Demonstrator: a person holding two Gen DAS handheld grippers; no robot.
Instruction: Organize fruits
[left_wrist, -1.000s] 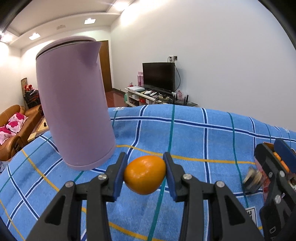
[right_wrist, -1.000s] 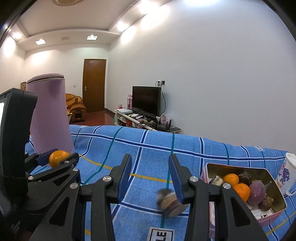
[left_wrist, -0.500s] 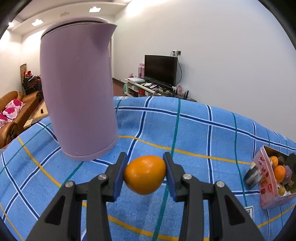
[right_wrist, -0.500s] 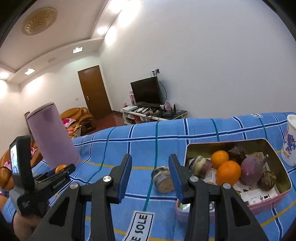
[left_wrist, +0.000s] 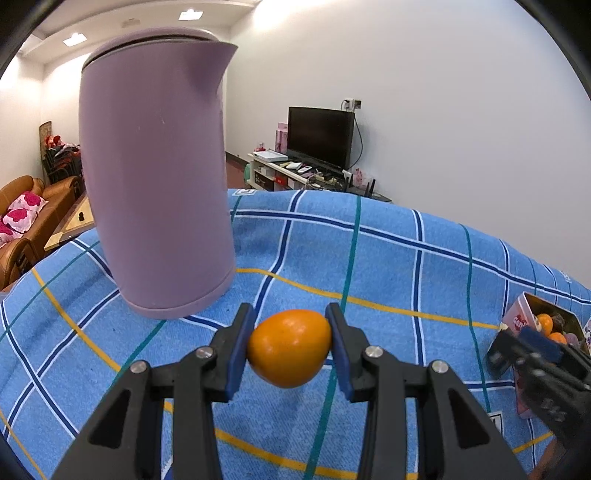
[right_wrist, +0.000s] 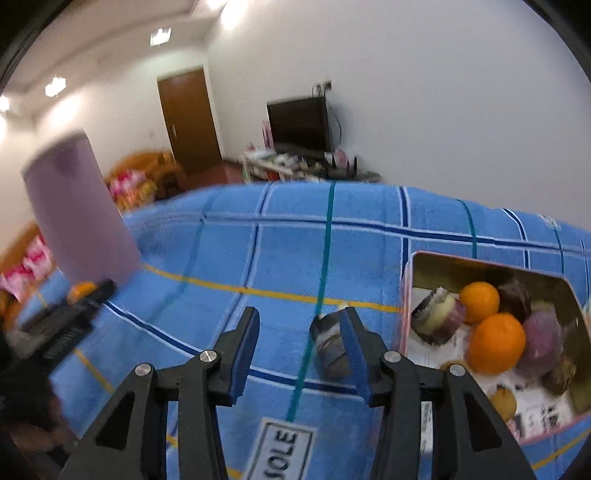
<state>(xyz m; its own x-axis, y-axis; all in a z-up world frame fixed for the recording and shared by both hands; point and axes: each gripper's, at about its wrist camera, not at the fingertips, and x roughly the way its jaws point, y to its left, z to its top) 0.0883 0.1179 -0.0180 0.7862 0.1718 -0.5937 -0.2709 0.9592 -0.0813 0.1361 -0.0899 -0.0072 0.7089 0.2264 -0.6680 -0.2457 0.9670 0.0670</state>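
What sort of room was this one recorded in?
Most likely a home living room: a television on a low stand, a brown sofa with pink cushions, and a table under a blue checked cloth.

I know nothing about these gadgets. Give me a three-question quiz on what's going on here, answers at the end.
1. True or false: the left gripper is clamped on an orange.
2. What stands just beyond that orange? A) purple kettle B) glass vase C) cardboard box
3. Fill in: the pink tin already holds two ____.

Key:
1. True.
2. A.
3. Oranges. The right gripper is open and empty, with a dark round item lying on the blue checked cloth beside the tin.
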